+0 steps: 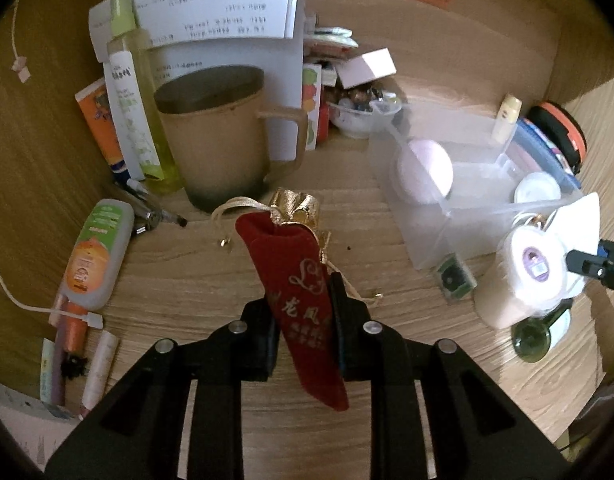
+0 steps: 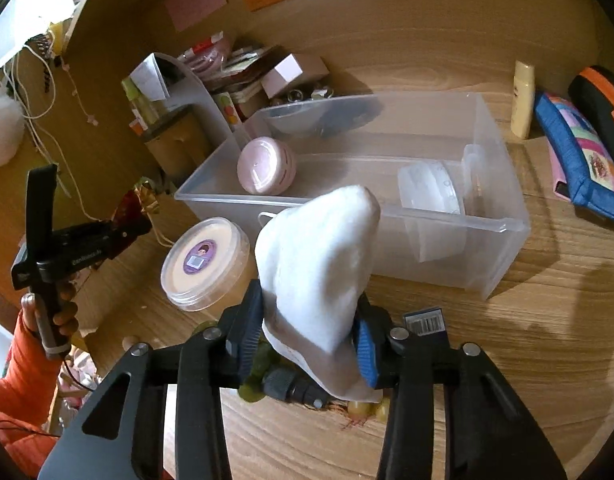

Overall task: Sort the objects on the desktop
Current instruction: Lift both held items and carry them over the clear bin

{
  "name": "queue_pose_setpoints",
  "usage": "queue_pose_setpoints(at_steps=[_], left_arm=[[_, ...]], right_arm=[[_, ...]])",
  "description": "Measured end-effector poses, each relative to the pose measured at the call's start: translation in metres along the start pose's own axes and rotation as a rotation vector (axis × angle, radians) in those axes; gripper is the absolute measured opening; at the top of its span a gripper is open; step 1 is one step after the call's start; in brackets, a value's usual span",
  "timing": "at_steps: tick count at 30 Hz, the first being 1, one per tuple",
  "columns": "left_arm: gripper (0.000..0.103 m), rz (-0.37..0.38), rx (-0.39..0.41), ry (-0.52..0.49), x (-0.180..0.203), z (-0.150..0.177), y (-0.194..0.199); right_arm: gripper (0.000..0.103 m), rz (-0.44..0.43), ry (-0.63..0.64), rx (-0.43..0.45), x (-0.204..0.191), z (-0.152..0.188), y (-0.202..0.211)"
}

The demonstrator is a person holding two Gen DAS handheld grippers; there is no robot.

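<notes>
My left gripper (image 1: 303,304) is shut on a red velvet pouch (image 1: 297,280) with gold lettering, held above the wooden desk; it also shows in the right wrist view (image 2: 129,222). A gold drawstring bag (image 1: 293,206) lies just beyond it. My right gripper (image 2: 311,320) is shut on a white folded pack of soft material (image 2: 319,256), held in front of a clear plastic bin (image 2: 499,240). The bin holds a pink round case (image 2: 267,166) and a clear round tub (image 2: 431,192). The bin also shows in the left wrist view (image 1: 439,236).
A brown mug (image 1: 223,140), yellow bottle (image 1: 135,92), papers and tubes (image 1: 95,252) crowd the left. A round lidded tub (image 2: 205,262) stands by the bin. A small barcode box (image 2: 425,320), a blue pouch (image 2: 575,160) and a cream bottle (image 2: 523,98) are right.
</notes>
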State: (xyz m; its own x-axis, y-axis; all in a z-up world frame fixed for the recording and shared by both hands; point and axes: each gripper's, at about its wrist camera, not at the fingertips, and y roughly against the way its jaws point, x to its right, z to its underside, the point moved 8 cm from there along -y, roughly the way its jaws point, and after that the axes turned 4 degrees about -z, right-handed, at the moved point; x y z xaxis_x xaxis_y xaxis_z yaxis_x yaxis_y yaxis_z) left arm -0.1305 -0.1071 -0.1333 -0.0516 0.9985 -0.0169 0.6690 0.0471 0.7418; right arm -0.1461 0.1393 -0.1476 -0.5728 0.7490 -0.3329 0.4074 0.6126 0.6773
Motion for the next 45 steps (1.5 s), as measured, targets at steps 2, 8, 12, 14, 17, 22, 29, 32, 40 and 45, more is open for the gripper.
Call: queue_pose_setpoints(at_steps=[2, 8, 12, 14, 17, 22, 29, 32, 40, 45], left_arm=[[0.021, 0.003, 0.010, 0.001, 0.001, 0.000, 0.004], [0.021, 0.015, 0.046, -0.019, 0.011, -0.005, 0.022], [0.021, 0.022, 0.072, -0.029, 0.017, -0.010, 0.032], [0.021, 0.035, 0.083, -0.028, 0.021, -0.013, 0.037], [0.021, 0.054, 0.099, -0.029, 0.027, -0.018, 0.045], [0.021, 0.078, 0.124, -0.041, 0.041, -0.031, 0.057], [0.021, 0.120, 0.156, -0.052, 0.059, -0.047, 0.071], [0.021, 0.139, 0.158, -0.057, 0.067, -0.053, 0.072], [0.021, 0.173, 0.167, -0.076, 0.088, -0.072, 0.067], [0.021, 0.193, 0.159, -0.084, 0.099, -0.086, 0.057]], right_arm=[[0.037, 0.012, 0.011, 0.011, -0.002, 0.001, 0.002], [0.037, 0.014, 0.013, 0.050, -0.005, -0.004, 0.013], [0.037, 0.009, 0.001, 0.120, -0.002, -0.017, 0.034], [0.037, 0.014, 0.003, 0.146, -0.003, -0.022, 0.044], [0.037, 0.030, 0.015, 0.182, -0.003, -0.029, 0.058], [0.037, 0.027, 0.020, 0.230, -0.004, -0.038, 0.077], [0.037, 0.015, 0.022, 0.283, 0.000, -0.047, 0.098], [0.037, 0.010, 0.027, 0.300, 0.000, -0.050, 0.105], [0.037, 0.016, 0.032, 0.302, 0.010, -0.062, 0.101], [0.037, 0.013, 0.019, 0.292, 0.021, -0.069, 0.092]])
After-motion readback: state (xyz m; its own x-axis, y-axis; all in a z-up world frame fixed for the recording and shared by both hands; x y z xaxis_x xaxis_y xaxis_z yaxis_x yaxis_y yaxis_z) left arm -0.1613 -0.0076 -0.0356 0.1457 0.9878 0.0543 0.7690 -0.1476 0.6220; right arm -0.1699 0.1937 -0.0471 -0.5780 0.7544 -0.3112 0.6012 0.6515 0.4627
